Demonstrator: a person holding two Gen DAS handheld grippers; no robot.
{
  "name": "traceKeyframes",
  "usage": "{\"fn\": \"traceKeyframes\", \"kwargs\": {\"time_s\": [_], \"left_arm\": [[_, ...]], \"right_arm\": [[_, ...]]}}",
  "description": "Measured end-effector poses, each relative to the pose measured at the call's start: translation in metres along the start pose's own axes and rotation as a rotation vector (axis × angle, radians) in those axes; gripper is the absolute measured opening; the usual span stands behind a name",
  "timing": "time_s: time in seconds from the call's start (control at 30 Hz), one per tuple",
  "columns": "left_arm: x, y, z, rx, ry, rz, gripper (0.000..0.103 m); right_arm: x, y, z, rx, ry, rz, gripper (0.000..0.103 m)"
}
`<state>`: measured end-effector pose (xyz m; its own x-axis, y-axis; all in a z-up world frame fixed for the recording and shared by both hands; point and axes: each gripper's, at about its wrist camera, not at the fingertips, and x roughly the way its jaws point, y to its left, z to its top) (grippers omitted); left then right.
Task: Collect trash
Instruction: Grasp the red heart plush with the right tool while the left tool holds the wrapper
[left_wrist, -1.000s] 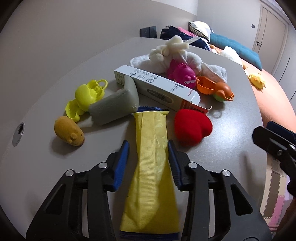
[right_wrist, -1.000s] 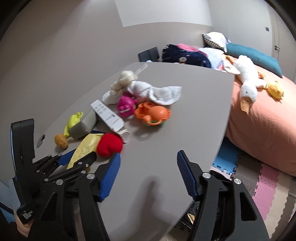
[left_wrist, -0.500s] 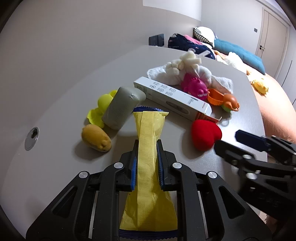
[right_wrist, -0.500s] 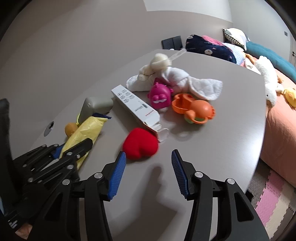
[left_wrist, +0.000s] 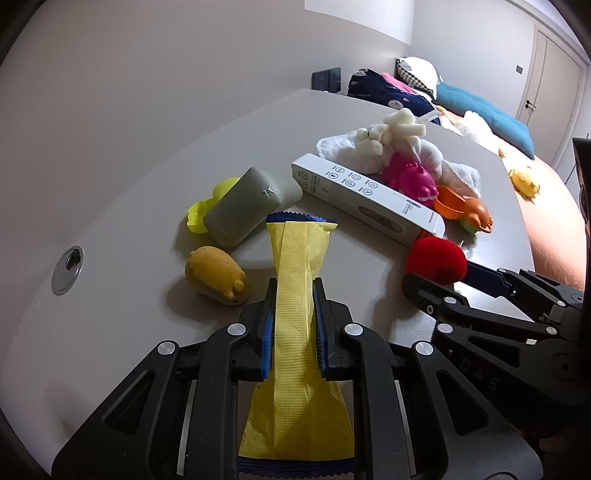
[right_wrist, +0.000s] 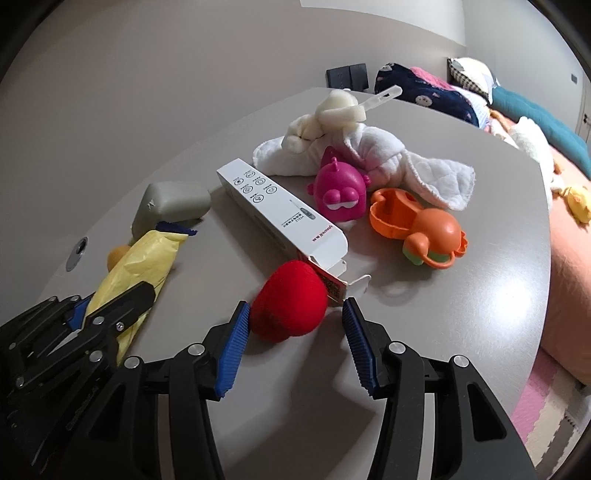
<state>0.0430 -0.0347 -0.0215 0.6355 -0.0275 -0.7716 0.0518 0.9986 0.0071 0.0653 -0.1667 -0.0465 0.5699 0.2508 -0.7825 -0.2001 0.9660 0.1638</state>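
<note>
From the left wrist cam, the left gripper (left_wrist: 293, 325) is angled down at the grey table (left_wrist: 122, 236) and clamped tight on a yellow wrapper (left_wrist: 295, 295). The blue pads pinch it about midway, so it's squeezed narrow there and flares out at both ends. It's a crinkly, ribbed yellow packet with dark blue zigzag edges, far end sitting right by a grey pouch (left_wrist: 247, 206). A mustard plush toy (left_wrist: 216, 275) is just left of the jaws. Off to the right you can see the right gripper (left_wrist: 443, 286) poking in, its tip right at a fuzzy red heart (left_wrist: 436, 260).

Right wrist cam: the right gripper (right_wrist: 293, 345) also tilts down, jaws apart with the red heart sitting between the tips. The left pad looks right up against it, the right pad is clear of it, so not gripping. Behind the heart lies a long white box (right_wrist: 280, 212), one end flap open and touching the heart. Further back there's a pink fish toy (right_wrist: 341, 192), an orange toy (right_wrist: 421, 227) and a white cloth (right_wrist: 388, 162). The left gripper with its yellow wrapper shows at the left edge, low over the table.
</note>
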Motion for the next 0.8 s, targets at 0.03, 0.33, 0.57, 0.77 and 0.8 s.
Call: {"fn": "traceKeyframes", "kwargs": {"time_s": [0.03,0.33,0.57,0.77,0.8], "left_arm": [[0.0,0.0,0.0,0.0,0.001,0.0,0.017],[0.002,-0.001,0.0,0.007,0.003,-0.002,0.017],[-0.006,-0.016,0.001,0.04,-0.017,-0.023,0.017],[-0.017,-0.039,-0.001,0.082,-0.036,-0.05,0.017],[-0.019,-0.043,-0.001,0.087,-0.039,-0.054,0.017]], "right_arm": [[0.0,0.0,0.0,0.0,-0.002,-0.001,0.047],[-0.002,-0.013,-0.001,0.057,-0.002,0.068,0.029],[-0.025,-0.025,-0.012,0.074,-0.021,0.085,0.029],[-0.051,-0.039,-0.019,0.087,-0.055,0.067,0.029],[-0.055,-0.042,-0.021,0.089,-0.061,0.061,0.029]]}}
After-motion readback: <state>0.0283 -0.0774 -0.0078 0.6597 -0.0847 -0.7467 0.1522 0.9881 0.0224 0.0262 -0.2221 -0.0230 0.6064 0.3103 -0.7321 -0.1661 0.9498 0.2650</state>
